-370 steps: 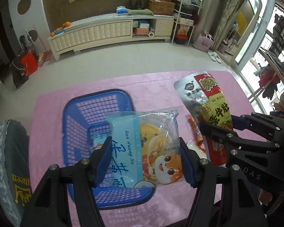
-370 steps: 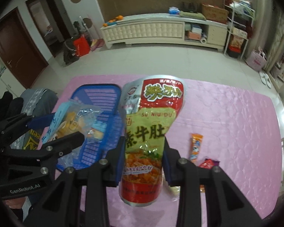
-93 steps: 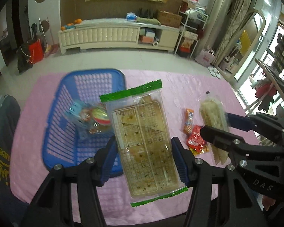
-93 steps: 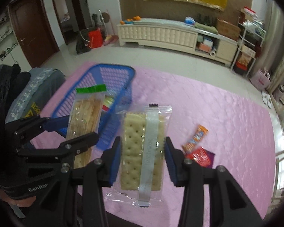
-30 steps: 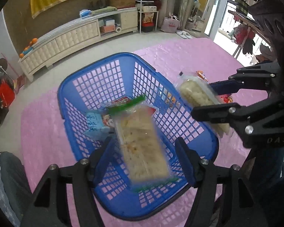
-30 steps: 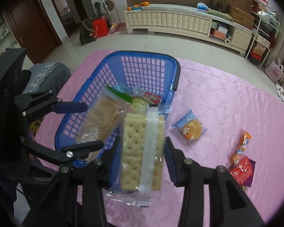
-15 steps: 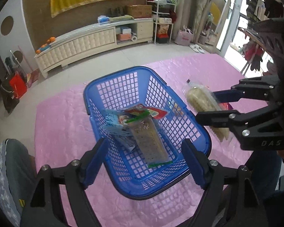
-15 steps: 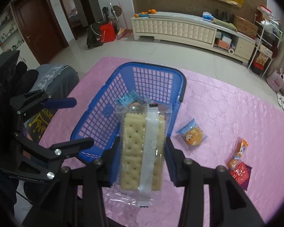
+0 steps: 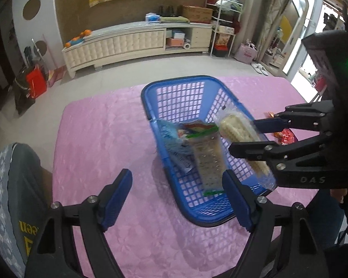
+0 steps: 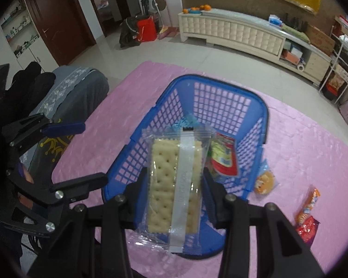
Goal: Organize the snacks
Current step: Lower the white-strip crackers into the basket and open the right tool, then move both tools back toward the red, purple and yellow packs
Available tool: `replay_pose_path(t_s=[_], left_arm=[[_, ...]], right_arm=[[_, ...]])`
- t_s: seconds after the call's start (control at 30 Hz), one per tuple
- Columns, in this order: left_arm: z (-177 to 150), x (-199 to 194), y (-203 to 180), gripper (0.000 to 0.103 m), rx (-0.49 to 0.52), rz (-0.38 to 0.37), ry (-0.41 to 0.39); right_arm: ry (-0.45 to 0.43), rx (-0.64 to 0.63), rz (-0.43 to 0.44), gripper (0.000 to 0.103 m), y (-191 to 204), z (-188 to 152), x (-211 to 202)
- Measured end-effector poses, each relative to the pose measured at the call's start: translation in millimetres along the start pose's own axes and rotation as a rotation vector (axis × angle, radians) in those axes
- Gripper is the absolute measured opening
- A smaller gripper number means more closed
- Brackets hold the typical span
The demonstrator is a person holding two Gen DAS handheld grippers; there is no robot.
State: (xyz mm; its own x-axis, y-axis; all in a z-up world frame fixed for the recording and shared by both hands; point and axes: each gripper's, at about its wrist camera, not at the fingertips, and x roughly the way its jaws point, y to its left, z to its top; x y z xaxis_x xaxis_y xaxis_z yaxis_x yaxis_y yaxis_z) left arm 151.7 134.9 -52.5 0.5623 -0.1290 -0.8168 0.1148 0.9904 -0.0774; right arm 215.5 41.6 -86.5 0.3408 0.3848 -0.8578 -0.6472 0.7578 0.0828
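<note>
A blue plastic basket (image 9: pixel 183 85) stands on the pink tablecloth (image 9: pixel 104 139); it also shows in the right wrist view (image 10: pixel 220 85). Inside lie a green-edged cracker pack (image 9: pixel 208 159), a light blue snack bag (image 9: pixel 171 139) and a red and yellow pouch (image 10: pixel 225 157). My left gripper (image 9: pixel 177 199) is open and empty, left of and in front of the basket. My right gripper (image 10: pixel 175 190) is shut on a clear pack of pale crackers (image 10: pixel 174 180), held over the basket's near end; this pack also shows in the left wrist view (image 9: pixel 241 139).
On the cloth right of the basket lie a small blue bun packet (image 10: pixel 264 180), an orange stick snack (image 10: pixel 308 206) and a red packet (image 10: pixel 308 229). A grey cushioned chair (image 10: pixel 76 85) stands at the table's left edge. A white cabinet (image 9: pixel 136 41) lines the far wall.
My left gripper dropped the green-edged cracker pack into the basket, opened wide and drew back to the left. My right gripper moved its cracker pack over the basket.
</note>
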Motion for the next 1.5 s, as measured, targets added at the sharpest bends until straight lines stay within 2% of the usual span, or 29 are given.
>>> replay_pose_path(t_s=[0.17, 0.27, 0.3, 0.37, 0.4, 0.43, 0.67, 0.9, 1.33, 1.5], left_arm=[[-3.3, 5.1, 14.2, 0.078, -0.029, -0.011, 0.002], [-3.0, 9.3, 15.8, 0.078, -0.029, -0.008, 0.007], [-2.6, 10.9, 16.3, 0.078, -0.032, -0.006, 0.01], [-3.2, 13.9, 18.4, 0.078, -0.042, -0.003, 0.009], [-4.9, 14.4, 18.6, 0.078, -0.049, -0.001, 0.007], [-5.1, 14.8, 19.1, 0.078, -0.059, 0.0, 0.004], [-4.5, 2.4, 12.0, 0.078, -0.058, -0.008, -0.015], [2.7, -15.6, -14.7, 0.078, -0.027, -0.006, -0.047], [13.8, -47.3, -84.1, 0.078, 0.073, -0.008, -0.091], [21.5, -55.1, -118.0, 0.081, 0.116, -0.043, -0.119]], right_arm=[[0.04, -0.017, -0.019, 0.048, 8.3, 6.0, 25.0], [0.033, -0.031, -0.051, 0.048, 10.5, 9.7, 30.9], [0.027, -0.035, -0.056, 0.052, 9.0, 11.3, 31.7], [0.027, -0.022, -0.065, 0.069, 5.4, 12.7, 33.2], [0.028, -0.013, -0.058, 0.082, 4.0, 12.8, 33.5], [0.029, -0.006, -0.042, 0.085, 2.4, 12.1, 32.5], [0.013, 0.028, -0.059, 0.085, -9.3, 3.2, 13.6], [-0.026, 0.041, -0.076, 0.085, -20.5, -14.6, -20.6], [-0.098, 0.126, -0.095, 0.085, -56.1, -56.2, -84.8], [-0.113, 0.164, -0.117, 0.085, -78.4, -73.4, -107.6]])
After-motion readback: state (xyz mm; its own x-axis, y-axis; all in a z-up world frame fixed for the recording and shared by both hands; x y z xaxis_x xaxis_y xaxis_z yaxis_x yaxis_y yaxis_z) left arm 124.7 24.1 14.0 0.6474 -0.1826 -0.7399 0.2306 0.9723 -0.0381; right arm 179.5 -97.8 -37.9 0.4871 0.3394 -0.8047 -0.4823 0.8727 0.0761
